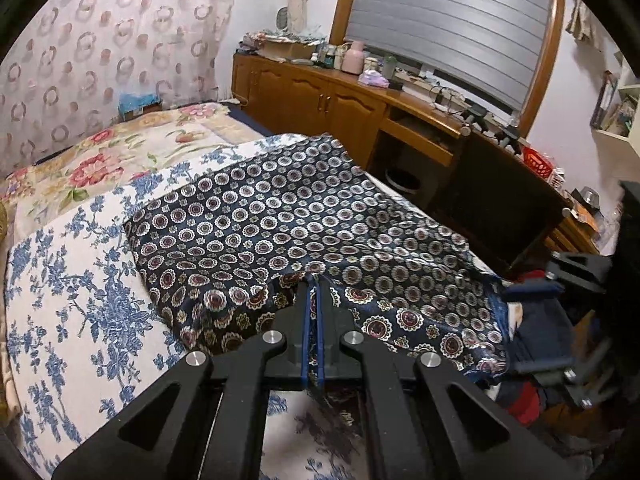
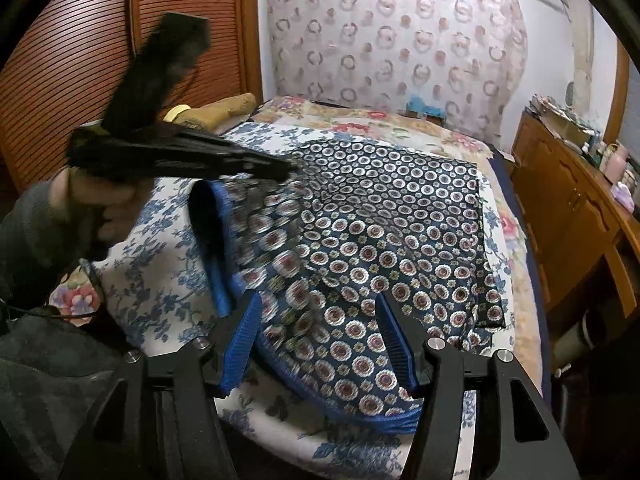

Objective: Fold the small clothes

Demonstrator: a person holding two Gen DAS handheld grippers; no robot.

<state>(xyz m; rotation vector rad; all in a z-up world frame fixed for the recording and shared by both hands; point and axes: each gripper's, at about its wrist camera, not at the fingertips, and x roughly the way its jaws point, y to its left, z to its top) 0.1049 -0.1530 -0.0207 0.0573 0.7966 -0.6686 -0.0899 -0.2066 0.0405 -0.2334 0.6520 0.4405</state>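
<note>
Floral bedspread (image 1: pixel 72 280), wooden cabinets (image 1: pixel 320 96), patterned curtain (image 1: pixel 100 40)

The garment (image 1: pixel 304 216) lies spread on the bed (image 1: pixel 72 288), atop the bedspread. The left gripper (image 1: pixel 314 280) is at the garment's near edge, fingers (image 1: pixel 307 320) pinching a fold of it. The right gripper (image 2: pixel 320 304) stands over the near hem, cloth between its parted fingers. A cabinet (image 1: pixel 320 96) stands beside the bed, bottles on top; a curtain (image 2: pixel 392 40) hangs behind the bed.
</note>
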